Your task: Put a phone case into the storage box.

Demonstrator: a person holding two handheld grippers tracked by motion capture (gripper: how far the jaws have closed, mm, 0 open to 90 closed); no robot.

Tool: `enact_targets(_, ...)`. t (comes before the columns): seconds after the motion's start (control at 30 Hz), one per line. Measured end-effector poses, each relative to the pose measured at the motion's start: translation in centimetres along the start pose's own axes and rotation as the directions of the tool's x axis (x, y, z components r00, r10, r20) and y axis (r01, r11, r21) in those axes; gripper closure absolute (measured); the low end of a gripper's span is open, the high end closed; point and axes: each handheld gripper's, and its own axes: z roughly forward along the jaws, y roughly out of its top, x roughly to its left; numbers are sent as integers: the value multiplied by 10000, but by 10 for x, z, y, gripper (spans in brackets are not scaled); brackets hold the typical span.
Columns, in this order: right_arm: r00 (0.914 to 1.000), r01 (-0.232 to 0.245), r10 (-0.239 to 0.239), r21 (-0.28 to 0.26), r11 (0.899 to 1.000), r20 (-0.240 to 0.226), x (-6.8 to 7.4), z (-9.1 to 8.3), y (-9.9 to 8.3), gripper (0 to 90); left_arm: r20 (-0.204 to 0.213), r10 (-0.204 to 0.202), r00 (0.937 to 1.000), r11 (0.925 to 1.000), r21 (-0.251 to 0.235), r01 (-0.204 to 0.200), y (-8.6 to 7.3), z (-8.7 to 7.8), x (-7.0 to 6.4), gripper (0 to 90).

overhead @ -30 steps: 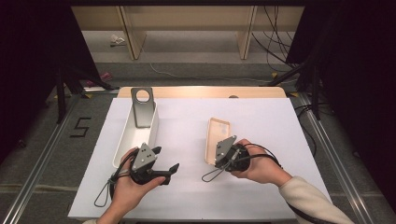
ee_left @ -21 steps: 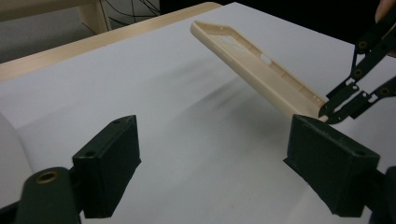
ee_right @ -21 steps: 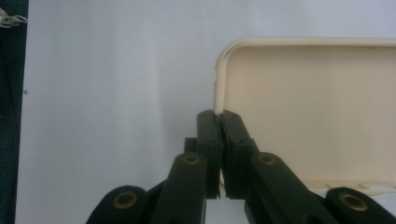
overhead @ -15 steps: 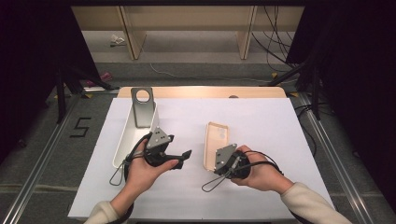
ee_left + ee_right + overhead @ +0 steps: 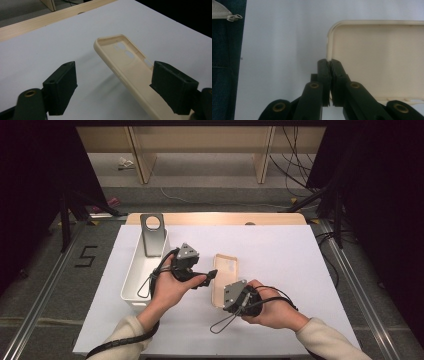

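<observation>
Now the right gripper pinches the cream phone case's rim.

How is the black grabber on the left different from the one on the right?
The left gripper has its jaws spread wide, one on each side of the cream phone case, not gripping it. The right gripper has its jaws pinched shut on the case's side wall. In the high view, the left gripper points sideways at the case, while the right gripper sits at the case's near end. Both are black, hand-held, and trail a cable.
</observation>
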Motion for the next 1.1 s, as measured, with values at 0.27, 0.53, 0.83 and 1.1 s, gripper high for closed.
enact_targets(0.27, 9997, 224, -224, -47, 9997, 102, 5, 0, 5, 880, -75, -962, 9953, 9939, 534, 964, 7, 19, 7, 321)
enact_targets(0.53, 9991, 366, -365, -66, 9993, 236, 7, -2, 8, 880, 457, -1851, 9817, 9808, 718, 1815, 5, 26, 13, 454)
enact_targets(0.83, 9979, 605, -602, -120, 9981, 222, 11, -2, 11, 880, 643, -2527, 9654, 9672, 412, 2505, 3, 23, 16, 672)
enact_targets(1.1, 9978, 632, -632, 19, 9980, 215, 9, 5, 9, 883, 1286, -2906, 9482, 9559, -48, 2936, 11, 14, 9, 765)
